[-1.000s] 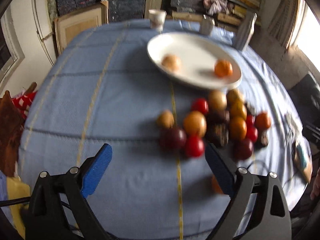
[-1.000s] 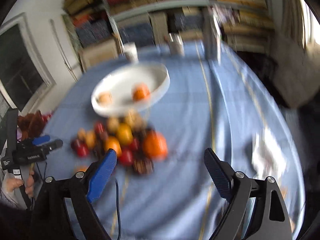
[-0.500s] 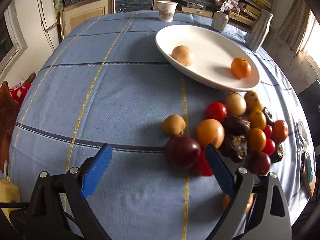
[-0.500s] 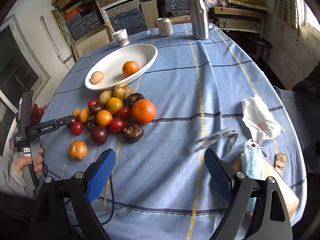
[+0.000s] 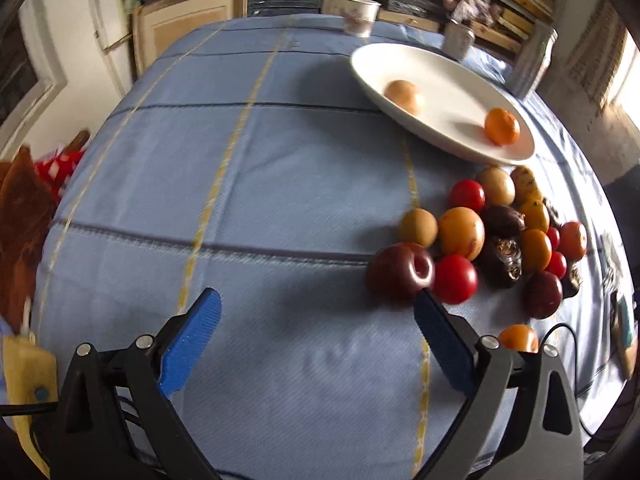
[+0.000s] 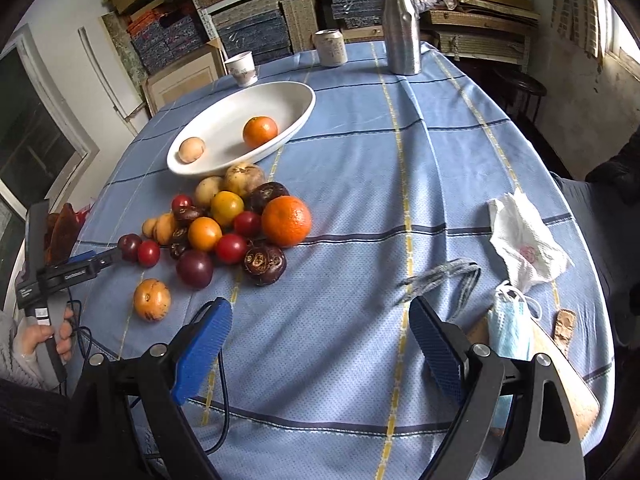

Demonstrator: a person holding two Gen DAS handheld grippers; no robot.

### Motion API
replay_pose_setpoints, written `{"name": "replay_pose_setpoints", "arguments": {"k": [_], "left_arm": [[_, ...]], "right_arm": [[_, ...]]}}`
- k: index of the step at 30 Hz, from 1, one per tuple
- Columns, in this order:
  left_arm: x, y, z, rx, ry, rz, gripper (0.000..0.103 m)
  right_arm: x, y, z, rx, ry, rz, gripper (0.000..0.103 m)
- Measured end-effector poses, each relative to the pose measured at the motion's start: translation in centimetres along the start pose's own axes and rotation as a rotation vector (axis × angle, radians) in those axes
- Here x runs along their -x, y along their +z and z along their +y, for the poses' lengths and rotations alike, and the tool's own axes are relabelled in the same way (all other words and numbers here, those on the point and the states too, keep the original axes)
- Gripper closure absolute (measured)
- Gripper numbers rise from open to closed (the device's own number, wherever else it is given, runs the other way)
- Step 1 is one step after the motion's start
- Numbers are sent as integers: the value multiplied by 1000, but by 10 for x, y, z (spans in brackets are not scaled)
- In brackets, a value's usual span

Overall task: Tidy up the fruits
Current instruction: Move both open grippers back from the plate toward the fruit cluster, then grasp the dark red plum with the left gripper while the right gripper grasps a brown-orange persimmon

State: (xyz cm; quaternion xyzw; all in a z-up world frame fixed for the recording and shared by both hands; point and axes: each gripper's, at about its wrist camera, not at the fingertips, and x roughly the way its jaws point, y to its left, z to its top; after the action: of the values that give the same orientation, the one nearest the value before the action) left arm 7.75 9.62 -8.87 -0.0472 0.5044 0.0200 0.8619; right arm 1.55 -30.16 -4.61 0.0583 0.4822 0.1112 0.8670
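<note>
Left wrist view puts the pile of fruits [image 5: 500,240] at the right of the frame, lying on the blue checked tabletop [image 5: 260,184] just below the white oval dish [image 5: 440,76]. Inside the dish sit a pale tan fruit [image 5: 404,96] and a small orange [image 5: 502,126], well apart from each other. At the near edge of the pile, a dark red plum [image 5: 400,274] touches a red tomato [image 5: 456,278]. The left tongs [image 5: 316,336] stand wide open with nothing between the blue pads; the right-hand pad's tip overlaps the plum in the picture, and contact cannot be told.

From the right wrist view the same pile [image 6: 224,224] lies at centre left, with a large orange [image 6: 286,220] on its right edge and one lone orange fruit [image 6: 152,300] apart below it. The right tongs [image 6: 320,338] are open and empty over bare cloth. At the right edge lie a crumpled white tissue [image 6: 524,240] and a blue face mask [image 6: 512,328]. A paper cup [image 6: 242,68], a can [image 6: 330,46] and a metal bottle [image 6: 402,26] stand along the top.
</note>
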Motion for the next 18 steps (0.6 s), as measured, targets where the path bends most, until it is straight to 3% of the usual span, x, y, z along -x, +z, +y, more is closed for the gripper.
{"name": "replay_pose_setpoints", "arguments": {"k": [2,8,13,18], "left_arm": [[1,-1,2,25,-29,1,8],[-12,2,-21,-23,-58,22,8],[-16,2,-32,-65,-103,30,19],[-16,-6,-32,-80,-124,59,21]], "right_arm": [[-3,1,1,5,6,7,12],[-4,2,5,23,9,9,12],[-2,1,-1,2,-3,1,12],[-1,0,-3,-9,-7,2,12]]}}
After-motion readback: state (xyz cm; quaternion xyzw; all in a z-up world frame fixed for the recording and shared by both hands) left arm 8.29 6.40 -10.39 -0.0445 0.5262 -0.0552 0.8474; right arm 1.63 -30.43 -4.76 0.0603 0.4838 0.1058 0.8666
